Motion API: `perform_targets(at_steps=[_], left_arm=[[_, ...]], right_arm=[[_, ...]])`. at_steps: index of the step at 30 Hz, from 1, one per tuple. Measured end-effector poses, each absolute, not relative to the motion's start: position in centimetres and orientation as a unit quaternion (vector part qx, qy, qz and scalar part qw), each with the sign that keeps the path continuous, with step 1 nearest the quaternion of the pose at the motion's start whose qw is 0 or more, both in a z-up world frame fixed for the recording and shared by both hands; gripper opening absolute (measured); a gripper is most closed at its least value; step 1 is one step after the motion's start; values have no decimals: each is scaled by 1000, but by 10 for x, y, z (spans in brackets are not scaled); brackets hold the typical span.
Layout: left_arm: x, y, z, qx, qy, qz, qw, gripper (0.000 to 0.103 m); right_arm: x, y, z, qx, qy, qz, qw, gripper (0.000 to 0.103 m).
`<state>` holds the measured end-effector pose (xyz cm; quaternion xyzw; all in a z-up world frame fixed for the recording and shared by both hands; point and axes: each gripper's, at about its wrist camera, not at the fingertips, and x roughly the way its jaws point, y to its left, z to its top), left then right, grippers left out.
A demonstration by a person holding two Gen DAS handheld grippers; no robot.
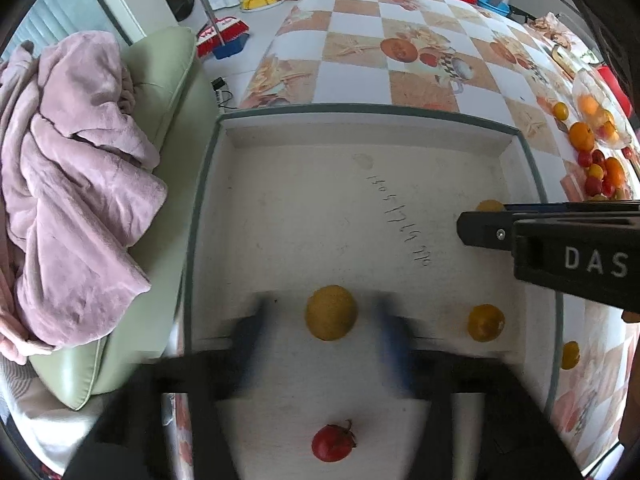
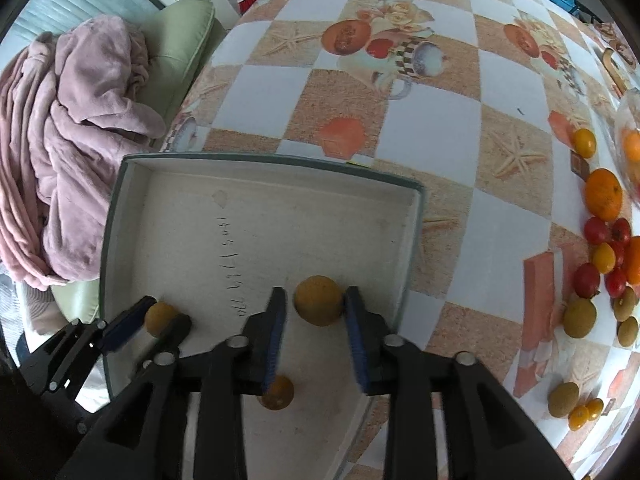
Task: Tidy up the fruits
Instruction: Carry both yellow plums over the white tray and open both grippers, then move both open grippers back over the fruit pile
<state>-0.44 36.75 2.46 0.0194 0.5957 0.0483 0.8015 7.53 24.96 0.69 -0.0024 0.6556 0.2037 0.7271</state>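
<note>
A: Where's the fruit (image 2: 319, 301)?
B: In the box (image 2: 256, 160), between the right gripper (image 2: 316, 312)'s parted jaws, unpinched. Left gripper (image 1: 320, 320) gapes around another.
A: Handling?
B: Probably light, round, rolls; take its widest middle.

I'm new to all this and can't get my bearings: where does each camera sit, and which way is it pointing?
Left wrist: on the left gripper, looking steeply down into the white box; its blurred fingers flank a yellow fruit, apart from it.
Right wrist: on the right gripper, looking down at the box's right side; its fingers flank another yellow fruit.
Shared: the box, checkered tablecloth, pink blanket, each other's gripper.
</note>
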Motion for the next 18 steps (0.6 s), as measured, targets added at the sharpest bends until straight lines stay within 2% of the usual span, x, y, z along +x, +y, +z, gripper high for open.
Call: perform_targets(at_steps=[3,7,18], left_arm=[[-8,369,31,16,586,47,809,79],[-9,370,34,17,588,49,808,79],[-10,329,63,47,571,13,820,79]], right_arm=[[73,252,13,1,646,211,734,66],[70,245,29,22,630,213,746,77],[56,170,66,84,600,159,779,80]])
